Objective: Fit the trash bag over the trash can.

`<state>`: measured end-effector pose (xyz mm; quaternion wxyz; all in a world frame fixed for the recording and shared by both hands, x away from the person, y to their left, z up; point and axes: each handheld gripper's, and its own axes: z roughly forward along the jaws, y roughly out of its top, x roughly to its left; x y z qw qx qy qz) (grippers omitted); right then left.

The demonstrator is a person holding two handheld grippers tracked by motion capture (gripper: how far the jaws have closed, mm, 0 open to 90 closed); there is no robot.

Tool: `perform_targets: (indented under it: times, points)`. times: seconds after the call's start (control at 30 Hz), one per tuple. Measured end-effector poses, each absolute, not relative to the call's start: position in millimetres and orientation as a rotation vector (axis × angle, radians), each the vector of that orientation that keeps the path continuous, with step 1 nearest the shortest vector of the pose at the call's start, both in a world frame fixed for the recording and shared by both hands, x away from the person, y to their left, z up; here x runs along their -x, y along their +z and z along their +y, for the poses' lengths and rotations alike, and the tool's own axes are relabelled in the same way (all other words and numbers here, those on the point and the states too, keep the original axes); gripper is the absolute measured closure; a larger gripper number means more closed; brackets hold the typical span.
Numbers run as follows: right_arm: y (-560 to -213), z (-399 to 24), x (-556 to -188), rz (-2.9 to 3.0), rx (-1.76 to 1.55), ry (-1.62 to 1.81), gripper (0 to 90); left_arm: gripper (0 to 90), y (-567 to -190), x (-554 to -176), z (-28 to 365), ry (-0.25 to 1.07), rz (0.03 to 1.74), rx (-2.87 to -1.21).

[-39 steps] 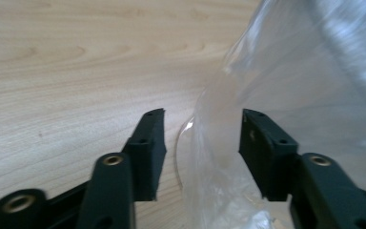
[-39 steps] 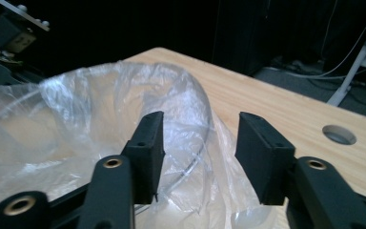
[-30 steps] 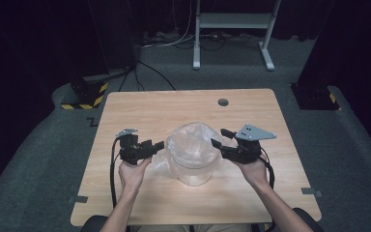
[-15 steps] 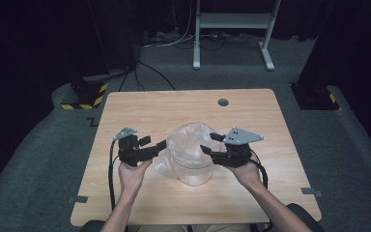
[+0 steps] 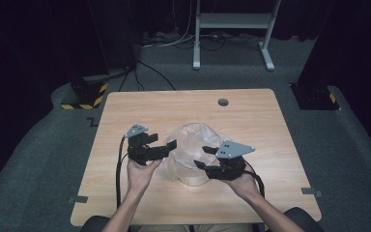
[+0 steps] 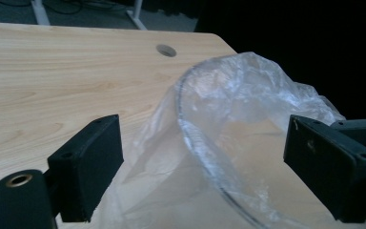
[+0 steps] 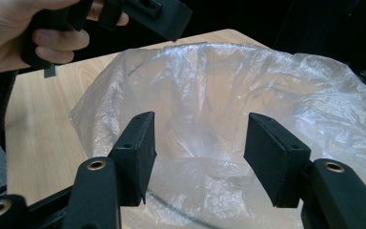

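Claws, two: left claw (image 5: 173,145) and right claw (image 5: 201,157) apart beside one plastic-lined bowl (image 5: 192,153).

The left gripper (image 5: 170,145) lets go of the bag (image 5: 193,145), its jaws just opening. The right gripper (image 5: 202,157) now sits closer over the bag.

Counter (image 5: 140,111): pale wood with fine grain, one dark round hole. Plastic bag (image 5: 193,145): clear, whitish where crumpled, lining a clear-rimmed bowl (image 6: 195,138). Left gripper (image 5: 170,147) and right gripper (image 5: 200,157): black, brass-coloured screw holes; grey plate on the right. Floor (image 5: 53,145): dark grey carpet. Yellow-and-black striped tape (image 5: 84,104) beyond the counter. White stand (image 5: 232,29) behind.
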<state>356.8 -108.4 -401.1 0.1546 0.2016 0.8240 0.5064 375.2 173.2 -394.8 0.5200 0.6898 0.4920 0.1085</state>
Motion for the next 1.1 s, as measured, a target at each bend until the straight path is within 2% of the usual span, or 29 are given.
perform_targets:
  times: [0.43,0.8,1.1]
  points:
    - [-387.9,-126.2,-374.7,2.268,-0.670,1.483,43.1,10.2,-394.0,-365.3,155.3,0.274,1.127,-1.730]
    - [-389.1,-113.2,-398.1,2.327,-0.680,1.453,44.3,7.2,-397.8,-347.5,150.8,0.286,1.104,-1.775]
    - [-392.5,-120.3,-422.1,2.300,-0.778,1.398,44.5,7.6,-404.3,-336.9,150.7,0.283,1.103,-1.807]
